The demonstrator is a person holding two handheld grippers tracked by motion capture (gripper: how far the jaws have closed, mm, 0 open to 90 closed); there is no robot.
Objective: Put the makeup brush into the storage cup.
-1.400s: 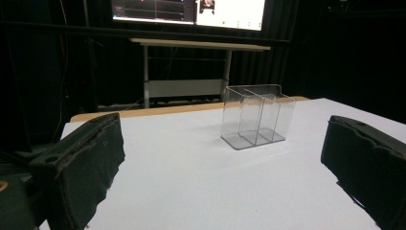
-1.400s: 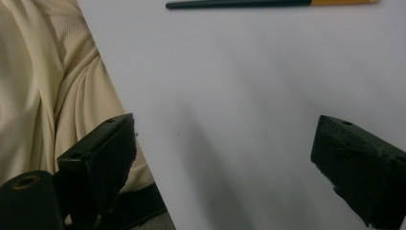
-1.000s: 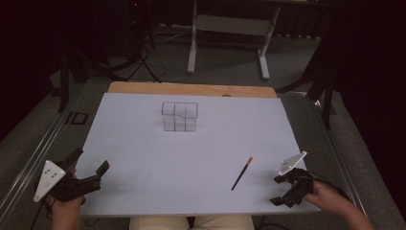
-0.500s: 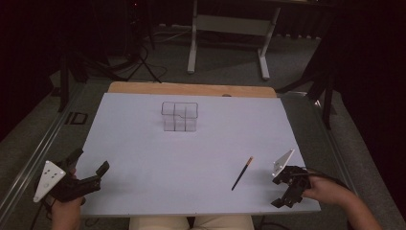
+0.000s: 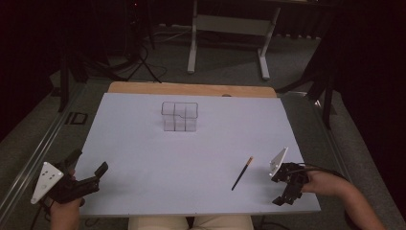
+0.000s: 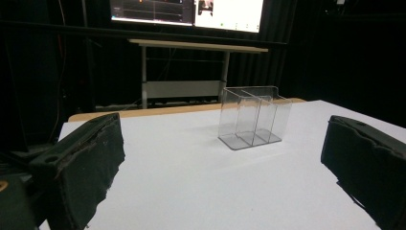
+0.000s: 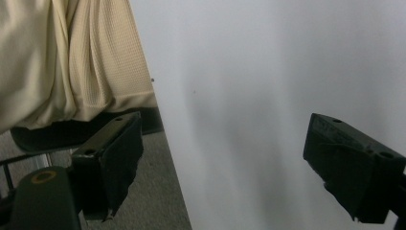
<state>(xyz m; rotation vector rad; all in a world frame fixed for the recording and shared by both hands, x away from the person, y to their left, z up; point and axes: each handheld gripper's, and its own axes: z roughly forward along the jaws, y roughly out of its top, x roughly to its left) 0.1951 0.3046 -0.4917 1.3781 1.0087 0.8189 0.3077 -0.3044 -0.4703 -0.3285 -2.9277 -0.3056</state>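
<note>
A clear plastic organiser with several compartments stands empty on the white table top, toward the back centre; the left gripper view shows this organiser ahead. A thin dark stick with a light tip lies at the front right. My left gripper is open at the front left corner, its jaws wide apart with nothing between them. Just right of the stick, my right gripper is also open and holds nothing; its jaws straddle the table's front edge.
A wooden strip borders the table's far edge. A metal stand and cables stand on the dark floor behind. Cream-coloured clothing of the person lies below the front edge.
My right gripper has shifted a little left, toward the stick, and nearer the front edge. The left gripper has stayed where it was.
</note>
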